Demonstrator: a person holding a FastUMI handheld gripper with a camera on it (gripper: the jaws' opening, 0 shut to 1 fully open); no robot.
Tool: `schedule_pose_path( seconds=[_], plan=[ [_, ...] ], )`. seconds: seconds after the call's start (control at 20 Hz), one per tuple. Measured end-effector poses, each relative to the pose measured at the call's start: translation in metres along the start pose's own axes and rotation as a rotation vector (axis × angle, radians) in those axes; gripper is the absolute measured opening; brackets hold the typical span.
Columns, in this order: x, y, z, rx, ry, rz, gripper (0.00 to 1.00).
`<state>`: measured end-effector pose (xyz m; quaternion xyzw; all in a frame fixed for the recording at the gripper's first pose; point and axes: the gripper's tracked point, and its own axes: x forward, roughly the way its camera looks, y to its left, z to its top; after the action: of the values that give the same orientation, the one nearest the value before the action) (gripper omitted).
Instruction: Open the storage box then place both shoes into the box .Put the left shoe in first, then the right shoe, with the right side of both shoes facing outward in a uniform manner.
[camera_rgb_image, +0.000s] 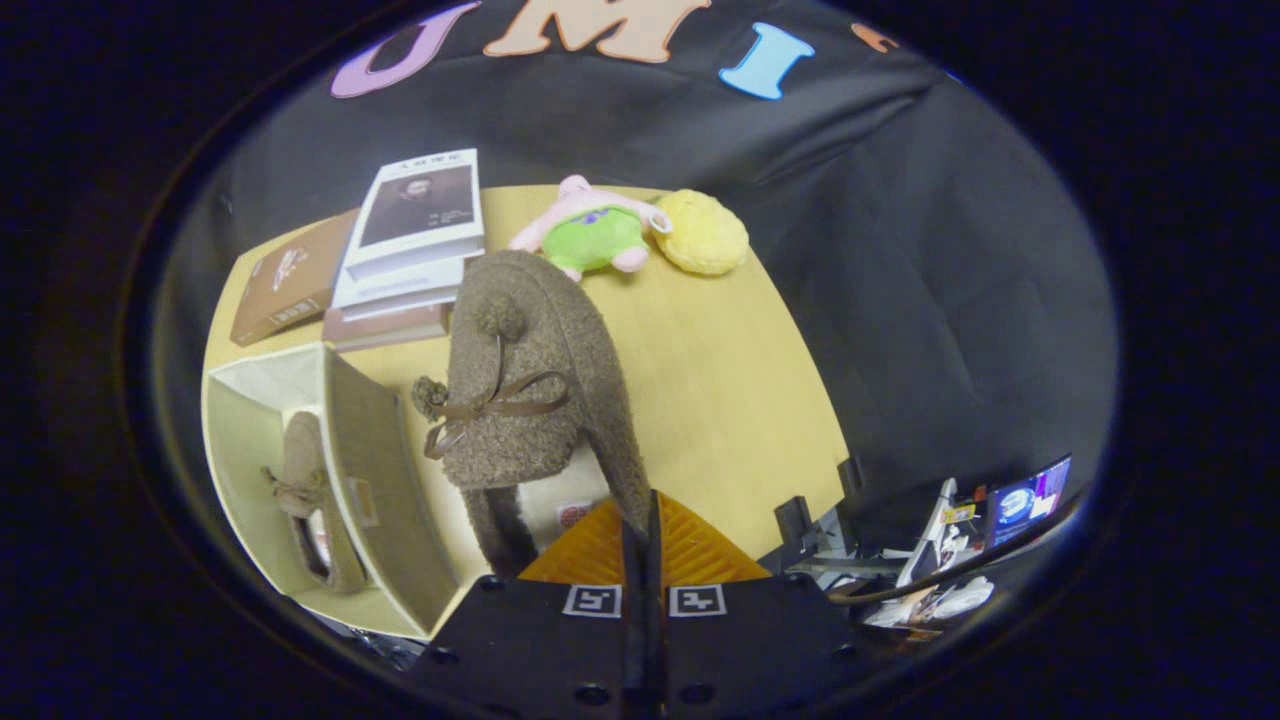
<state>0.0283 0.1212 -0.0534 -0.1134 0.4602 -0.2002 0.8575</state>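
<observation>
A brown fuzzy shoe (530, 380) with a bow and pompoms hangs just ahead of my fingers, toe pointing away toward the books. My gripper (640, 515) is shut on the thin right edge of its opening, the orange fingers (590, 560) pressed close together. The beige fabric storage box (375, 470) stands open beside the shoe, to its left. A second matching brown shoe (300, 480) stands inside the box against its near wall.
On the wooden table (720, 400), beyond the held shoe, lies a stack of books (410, 240) next to a brown book (290, 280). A pink-and-green plush toy (595, 235) and a yellow plush (705, 232) rest at the far edge. Cluttered equipment (940, 570) sits off the table's right side.
</observation>
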Motion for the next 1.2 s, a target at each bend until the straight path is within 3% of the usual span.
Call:
schedule_pose_path(
  seconds=[0.25,0.5,0.8,1.2],
  plan=[
    [-0.058,0.066,0.004,-0.044,-0.047,0.027,0.03],
    [-0.08,0.145,-0.01,-0.078,-0.045,0.134,0.04],
    [-0.053,0.182,-0.055,-0.113,0.061,0.137,0.04],
    [-0.01,0.209,-0.087,-0.111,0.151,0.237,0.04]
  ],
)
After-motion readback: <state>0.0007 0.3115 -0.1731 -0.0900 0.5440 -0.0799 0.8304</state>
